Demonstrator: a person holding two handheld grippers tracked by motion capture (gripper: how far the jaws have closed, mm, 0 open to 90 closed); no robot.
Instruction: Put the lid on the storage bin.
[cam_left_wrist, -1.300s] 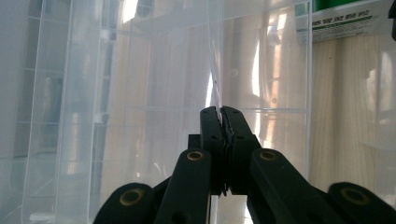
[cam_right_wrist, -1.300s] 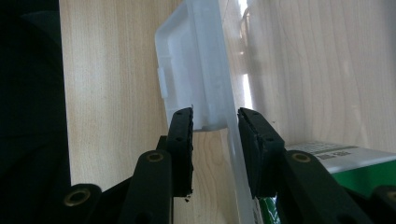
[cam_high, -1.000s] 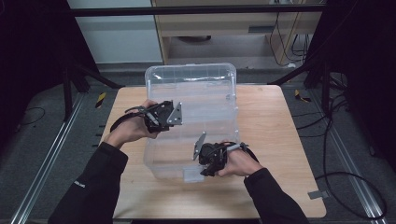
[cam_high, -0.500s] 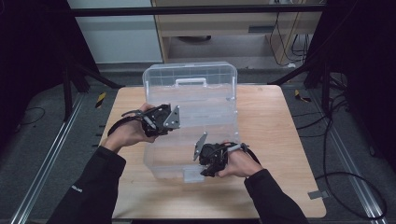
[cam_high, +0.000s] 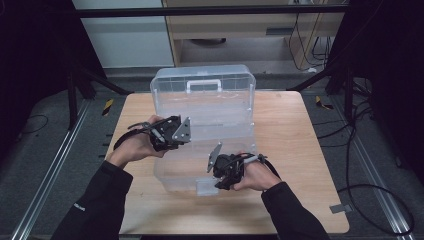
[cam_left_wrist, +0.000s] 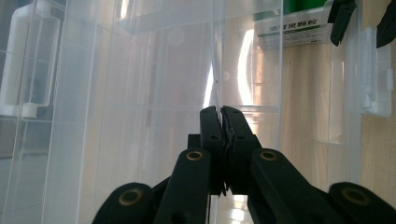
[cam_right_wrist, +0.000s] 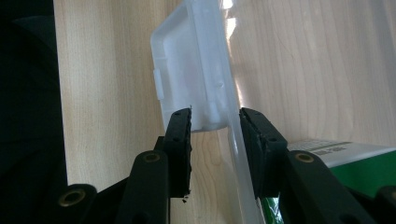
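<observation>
Left tongs (cam_high: 186, 131) sit clenched on a thin clear wall of the transparent plastic storage box (cam_high: 210, 107) — in the left gripper view (cam_left_wrist: 220, 112) the two black jaws press together with the wall's edge pinched between them. In the high view these tongs lie at centre left of the frame, at the box's left side, held by the person's left hand (cam_high: 137, 147).

Right tongs (cam_high: 216, 165) are at lower centre of the high view, at the box's near end, held by the right hand (cam_high: 255, 175). In the right gripper view (cam_right_wrist: 215, 122) their jaws stand parted on either side of the white latch (cam_right_wrist: 191, 65) and the clear rim beside it; the right jaw lies against the rim, the left jaw close to the latch, and a firm grip cannot be made out. Those jaws have just been opening, with latch and rim between them.

The box rests on the wooden bench (cam_high: 300, 150), reaching from upper centre of the high view, where its white handle (cam_high: 204, 84) shows, down toward lower centre. A green-and-white carton (cam_right_wrist: 345, 163) shows at the lower right of the right gripper view — and through the plastic at the upper right of the left gripper view (cam_left_wrist: 292, 29).
</observation>
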